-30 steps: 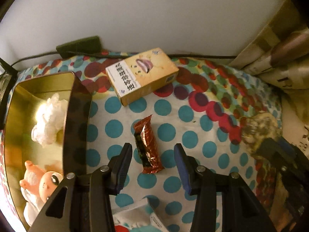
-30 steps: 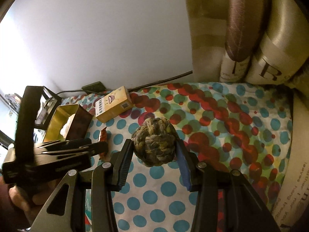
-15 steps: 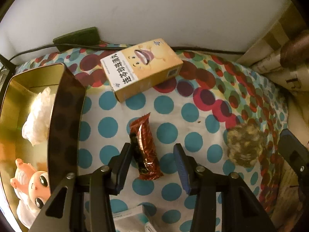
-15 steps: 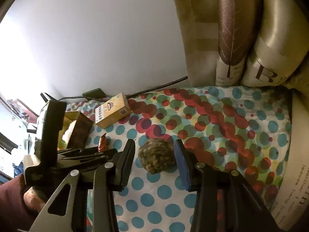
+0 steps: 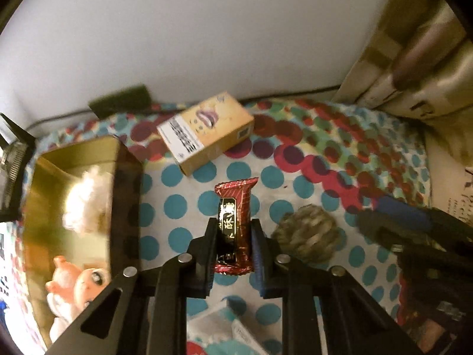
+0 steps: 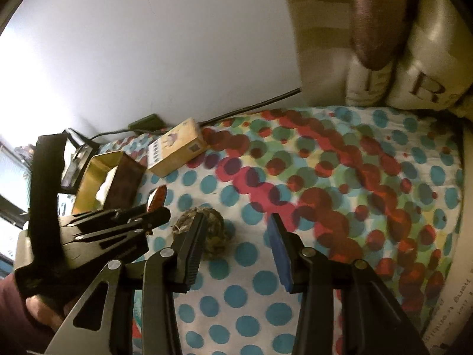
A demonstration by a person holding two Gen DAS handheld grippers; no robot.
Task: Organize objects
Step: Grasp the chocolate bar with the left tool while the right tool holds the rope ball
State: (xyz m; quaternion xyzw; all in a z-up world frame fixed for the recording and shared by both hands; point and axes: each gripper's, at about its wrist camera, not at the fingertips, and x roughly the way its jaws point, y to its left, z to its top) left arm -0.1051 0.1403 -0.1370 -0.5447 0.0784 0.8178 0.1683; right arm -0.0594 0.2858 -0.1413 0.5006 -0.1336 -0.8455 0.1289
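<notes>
Snack bar (image 5: pixel 235 224), red foil wrapper w/ black label, is now pinched betw. the left gripper (image 5: pixel 233 244) jaws; half a sec ago those jaws stood wide on either side of it, so the grab has just happened. Can't tell if it's off the polka-dot cloth (image 5: pixel 310 183) yet, frame is motion-blurred.

Right gripper (image 6: pixel 236 247) has let go: jaws spread, nothing betw. them, and it has pulled off to the right. Rope ball (image 6: pixel 212 232) it carried 1 s ago now sits on the cloth, just beside the bar and partly behind the right gripper's left finger in the right wrist view.

Gold tin (image 5: pixel 74 159) at left is open, w/ a white fluffy thing (image 5: pixel 85 198) and a pink doll (image 5: pixel 79 278) inside. Yellow carton (image 5: pixel 207 134) lies beyond the bar, near the wall.

Meaning, prob.: bar is the next item headed for the tin; ball and carton left to sort. Foil is slick and the grip sits on the lower half, so it may tilt on lift.
</notes>
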